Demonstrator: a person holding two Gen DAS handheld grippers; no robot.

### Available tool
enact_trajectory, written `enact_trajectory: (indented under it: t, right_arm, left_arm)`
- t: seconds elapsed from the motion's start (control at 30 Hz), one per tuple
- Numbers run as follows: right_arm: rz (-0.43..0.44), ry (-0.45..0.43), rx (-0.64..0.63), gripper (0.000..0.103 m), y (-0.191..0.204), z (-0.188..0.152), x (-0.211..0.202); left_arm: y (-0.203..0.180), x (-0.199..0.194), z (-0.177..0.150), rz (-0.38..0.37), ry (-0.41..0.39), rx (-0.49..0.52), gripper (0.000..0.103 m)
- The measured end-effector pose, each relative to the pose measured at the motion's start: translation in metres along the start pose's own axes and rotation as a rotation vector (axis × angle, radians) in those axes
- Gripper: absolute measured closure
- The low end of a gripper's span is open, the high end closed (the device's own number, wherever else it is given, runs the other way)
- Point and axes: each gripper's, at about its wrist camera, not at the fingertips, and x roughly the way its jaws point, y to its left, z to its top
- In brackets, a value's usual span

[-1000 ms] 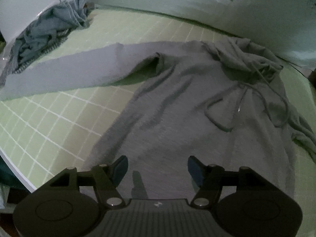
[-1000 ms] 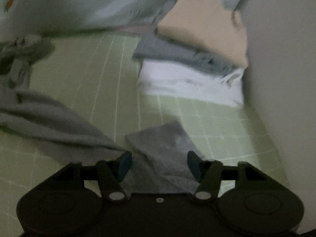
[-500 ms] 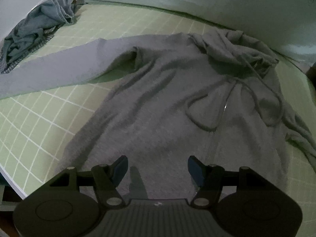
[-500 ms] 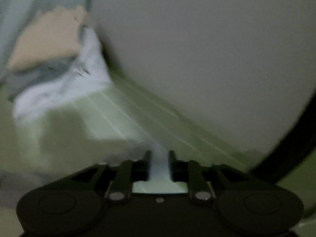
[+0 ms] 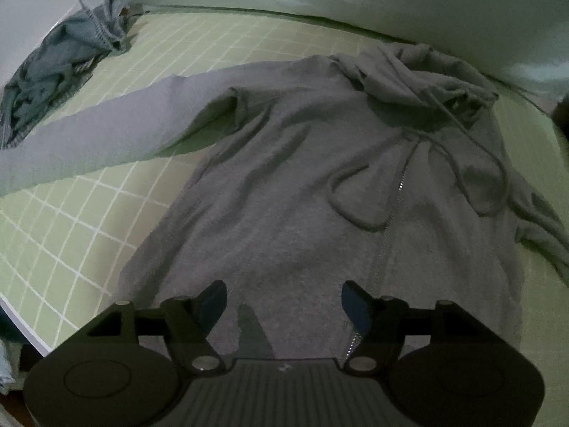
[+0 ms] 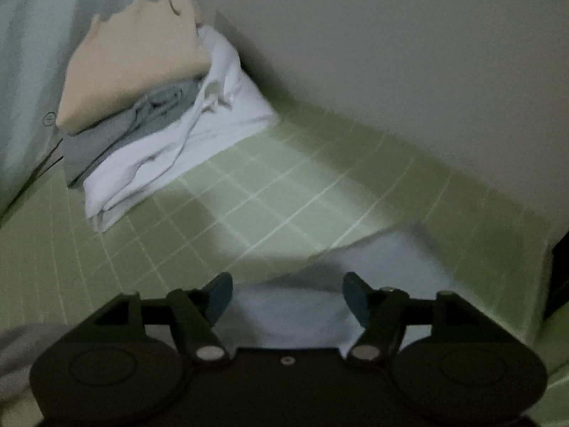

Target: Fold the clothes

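A grey zip hoodie lies face up on the green gridded mat, hood at the far right, its left sleeve stretched out to the left. My left gripper is open and empty, just above the hoodie's bottom hem. My right gripper is open and empty above the hoodie's other sleeve, a pale grey strip lying between its fingers on the mat. That view is slightly blurred.
A stack of folded clothes, beige on grey on white, sits in the far corner against a wall. A crumpled blue-grey garment lies at the mat's far left. The mat's near edge runs at lower left.
My right gripper was shut on the sleeve half a second ago and has opened, with the sleeve now lying on the mat. My left gripper has moved slightly in over the hoodie.
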Motion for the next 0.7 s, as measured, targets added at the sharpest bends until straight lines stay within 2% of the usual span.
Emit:
enact_trajectory:
  t: [0.1,0.17,0.23,0.3,0.4,0.43,0.5,0.53,0.57,0.6,0.67,0.7]
  right_arm:
    - [-0.021,0.044,0.02,0.026,0.005,0.0,0.013]
    - [-0.052,0.055,0.002,0.02,0.007,-0.003,0.012]
    - [-0.079,0.056,-0.019,0.018,0.011,-0.003,0.017]
    - [-0.082,0.05,-0.025,0.018,0.012,-0.003,0.019]
    - [-0.077,0.039,-0.031,0.024,0.011,-0.005,0.02]
    - [-0.074,0.037,-0.038,0.03,0.012,-0.004,0.019]
    - [-0.055,0.033,-0.057,0.052,0.013,-0.002,0.016]
    - [-0.044,0.033,-0.066,0.07,0.014,0.0,0.015]
    - [-0.035,0.036,-0.072,0.079,0.016,0.001,0.015]
    - [-0.029,0.038,-0.078,0.081,0.017,0.002,0.014]
    - [-0.008,0.044,-0.072,0.096,0.017,0.005,0.014]
    - [0.015,0.046,-0.059,0.096,0.017,0.007,0.015]
  left_arm:
    - [-0.005,-0.001,0.001,0.005,-0.005,0.018,0.03]
    - [-0.008,-0.002,0.002,0.004,-0.006,0.029,0.03]
    - [-0.01,-0.002,0.001,0.007,-0.007,0.04,0.03]
    - [-0.01,-0.001,0.0,0.007,-0.005,0.045,0.03]
    - [-0.01,0.001,-0.002,0.006,0.004,0.039,0.029]
    - [-0.01,0.001,-0.002,0.009,0.006,0.035,0.029]
    - [-0.009,0.002,-0.003,0.013,0.01,0.028,0.029]
    - [-0.009,0.002,-0.003,0.013,0.011,0.025,0.029]
    - [-0.008,0.002,-0.003,0.013,0.012,0.022,0.029]
    - [-0.008,0.002,-0.003,0.012,0.012,0.018,0.029]
    - [-0.006,0.001,-0.002,0.01,0.011,0.01,0.029]
    - [-0.005,0.001,-0.001,0.009,0.01,0.006,0.029]
